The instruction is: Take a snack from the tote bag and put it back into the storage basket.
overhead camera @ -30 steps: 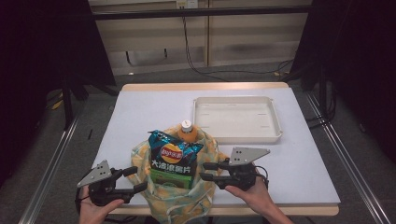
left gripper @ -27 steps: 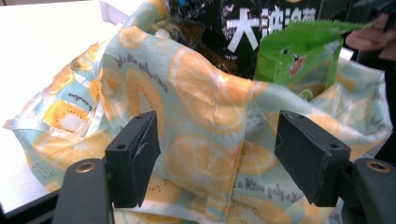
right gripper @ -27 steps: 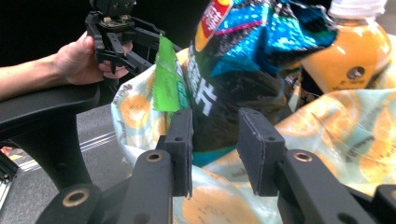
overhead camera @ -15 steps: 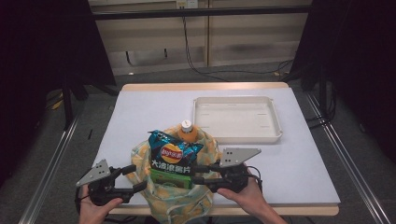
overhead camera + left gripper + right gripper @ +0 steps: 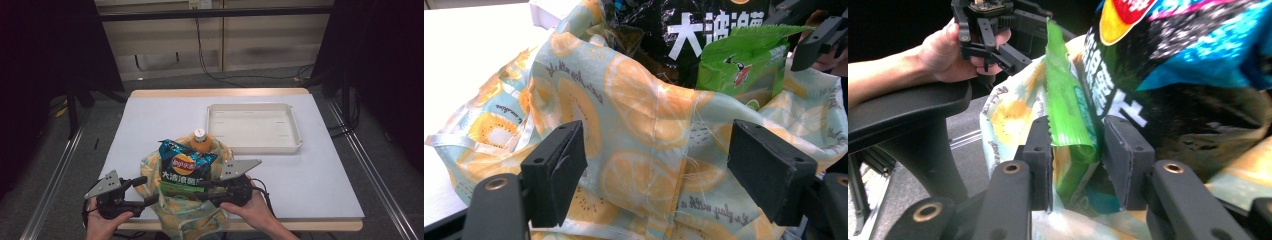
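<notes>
Table (image 5: pixel 150 125) edge — both hands level, tools (image 5: pixel 142 192) facing.

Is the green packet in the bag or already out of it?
Still in. The green packet stands in the fruit-print bag beside the chip bag, its top edge above the rim. The right claw brackets it.

- One fruit-print cloth bag (image 5: pixel 186 212) stood on the table.
- One blue crisp packet (image 5: pixel 184 166) was counted.
- One green packet (image 5: pixel 181 188) was counted.
- One orange drink bottle (image 5: pixel 200 141) was counted.
- One white tray (image 5: pixel 254 128) was present.
- One white table (image 5: pixel 150 120) was present.
- Two handheld grippers were present: left gripper (image 5: pixel 148 191), right gripper (image 5: pixel 206 192).
</notes>
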`<act>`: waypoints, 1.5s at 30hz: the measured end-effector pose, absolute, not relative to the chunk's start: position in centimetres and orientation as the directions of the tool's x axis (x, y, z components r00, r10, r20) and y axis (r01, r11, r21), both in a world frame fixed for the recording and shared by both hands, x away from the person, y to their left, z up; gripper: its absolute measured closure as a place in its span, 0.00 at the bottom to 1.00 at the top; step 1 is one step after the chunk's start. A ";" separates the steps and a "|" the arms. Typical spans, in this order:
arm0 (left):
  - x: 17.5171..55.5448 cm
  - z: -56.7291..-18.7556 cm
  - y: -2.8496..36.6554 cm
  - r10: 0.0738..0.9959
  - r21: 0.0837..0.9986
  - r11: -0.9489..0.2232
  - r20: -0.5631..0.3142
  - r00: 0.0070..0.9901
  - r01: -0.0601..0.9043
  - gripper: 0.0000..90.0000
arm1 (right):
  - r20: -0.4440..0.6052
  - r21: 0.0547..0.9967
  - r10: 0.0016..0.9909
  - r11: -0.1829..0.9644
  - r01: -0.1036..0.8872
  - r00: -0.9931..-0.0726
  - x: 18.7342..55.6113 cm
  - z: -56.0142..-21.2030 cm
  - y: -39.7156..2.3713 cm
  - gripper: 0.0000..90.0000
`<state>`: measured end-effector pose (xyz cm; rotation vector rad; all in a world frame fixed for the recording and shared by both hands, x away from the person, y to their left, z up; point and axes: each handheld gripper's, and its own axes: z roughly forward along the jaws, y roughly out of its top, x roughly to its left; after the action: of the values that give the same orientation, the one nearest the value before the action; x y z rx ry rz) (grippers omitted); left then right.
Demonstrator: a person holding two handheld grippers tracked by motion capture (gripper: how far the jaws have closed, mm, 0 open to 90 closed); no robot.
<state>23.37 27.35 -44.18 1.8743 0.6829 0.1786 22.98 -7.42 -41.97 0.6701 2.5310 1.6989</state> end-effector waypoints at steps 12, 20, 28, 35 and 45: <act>23.4 -44.1 27.0 0.531 0.892 -0.273 -0.172 0.830 0.360 0.24 | 0.217 0.890 0.358 0.309 0.334 -0.908 23.3 -42.4 -6.9 0.87; 23.3 -44.0 27.1 0.528 0.899 -0.248 -0.186 0.828 0.361 0.22 | 0.192 0.911 0.366 0.279 0.305 -0.911 23.3 -41.5 -6.8 0.94; 23.3 -44.1 27.0 0.514 0.897 -0.253 -0.192 0.836 0.362 0.22 | 0.187 0.923 0.355 0.257 0.288 -0.916 23.6 -40.5 -6.9 0.98; 23.3 -44.1 26.9 0.510 0.895 -0.255 -0.197 0.837 0.366 0.24 | 0.167 0.938 0.361 0.227 0.260 -0.917 23.3 -39.0 -7.6 0.99; 23.0 -44.1 26.7 0.479 0.898 -0.268 -0.192 0.857 0.350 0.57 | 0.126 0.963 0.390 0.172 0.207 -0.912 23.6 -36.4 -8.8 0.99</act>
<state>23.04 26.72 -44.13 1.8825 0.6191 0.1392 23.59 -8.83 -36.43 0.5879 2.2851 1.8390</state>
